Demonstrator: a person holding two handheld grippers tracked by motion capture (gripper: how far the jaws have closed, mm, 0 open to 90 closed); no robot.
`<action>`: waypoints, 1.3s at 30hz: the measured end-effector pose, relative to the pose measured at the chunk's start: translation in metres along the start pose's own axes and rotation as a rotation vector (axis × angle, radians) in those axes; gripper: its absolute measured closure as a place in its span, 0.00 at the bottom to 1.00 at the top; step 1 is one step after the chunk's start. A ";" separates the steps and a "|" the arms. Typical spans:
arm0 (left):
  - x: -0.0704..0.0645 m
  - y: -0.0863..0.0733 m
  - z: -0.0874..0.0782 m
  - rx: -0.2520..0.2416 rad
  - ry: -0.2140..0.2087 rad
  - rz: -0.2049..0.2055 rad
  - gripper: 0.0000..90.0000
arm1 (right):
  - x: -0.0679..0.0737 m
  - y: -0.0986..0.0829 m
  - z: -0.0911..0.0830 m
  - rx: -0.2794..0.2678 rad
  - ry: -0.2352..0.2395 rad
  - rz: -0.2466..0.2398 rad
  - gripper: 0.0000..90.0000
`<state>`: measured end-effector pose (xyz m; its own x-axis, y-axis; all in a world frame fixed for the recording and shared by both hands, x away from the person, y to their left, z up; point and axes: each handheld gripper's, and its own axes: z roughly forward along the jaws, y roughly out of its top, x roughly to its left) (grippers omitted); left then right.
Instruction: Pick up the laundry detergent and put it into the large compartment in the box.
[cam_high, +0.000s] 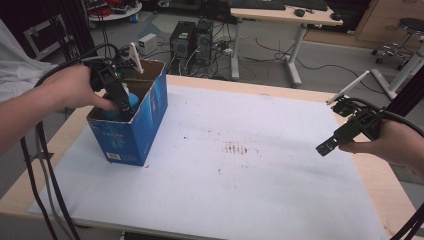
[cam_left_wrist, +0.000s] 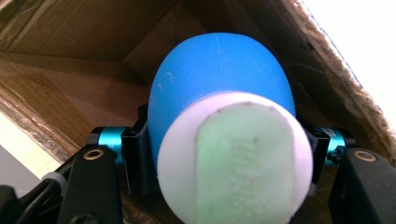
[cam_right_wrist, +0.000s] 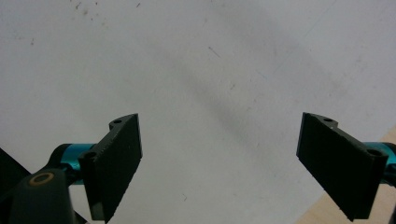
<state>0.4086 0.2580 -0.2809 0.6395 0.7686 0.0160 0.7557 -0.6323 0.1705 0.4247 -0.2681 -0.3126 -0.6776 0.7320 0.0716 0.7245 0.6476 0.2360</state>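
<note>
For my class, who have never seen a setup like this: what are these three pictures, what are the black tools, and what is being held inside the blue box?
A person holds a hand-operated two-jaw gripper in each hand. The high view looks down on the table, covered by a white sheet. The other two pictures come from cameras riding on each gripper, looking along its jaws. The left gripper reaches into the open blue cardboard box standing on the sheet. Its own view shows the jaws shut on a blue egg-shaped object with a white and pale green end. The right gripper hangs open above the bare sheet, holding nothing.
</note>
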 end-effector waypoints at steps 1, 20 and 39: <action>0.000 0.000 0.000 0.000 0.000 0.000 0.42 | 0.000 0.000 0.000 0.001 0.000 0.000 0.15; 0.001 0.000 0.000 0.004 -0.001 -0.002 0.42 | -0.001 -0.001 -0.001 -0.001 0.000 0.001 0.15; 0.001 0.001 0.000 0.013 -0.003 -0.002 0.42 | 0.001 -0.001 -0.001 0.001 0.000 0.005 0.15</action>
<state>0.4099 0.2586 -0.2809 0.6382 0.7698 0.0128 0.7590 -0.6319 0.1572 0.4232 -0.2685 -0.3118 -0.6741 0.7351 0.0727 0.7279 0.6442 0.2349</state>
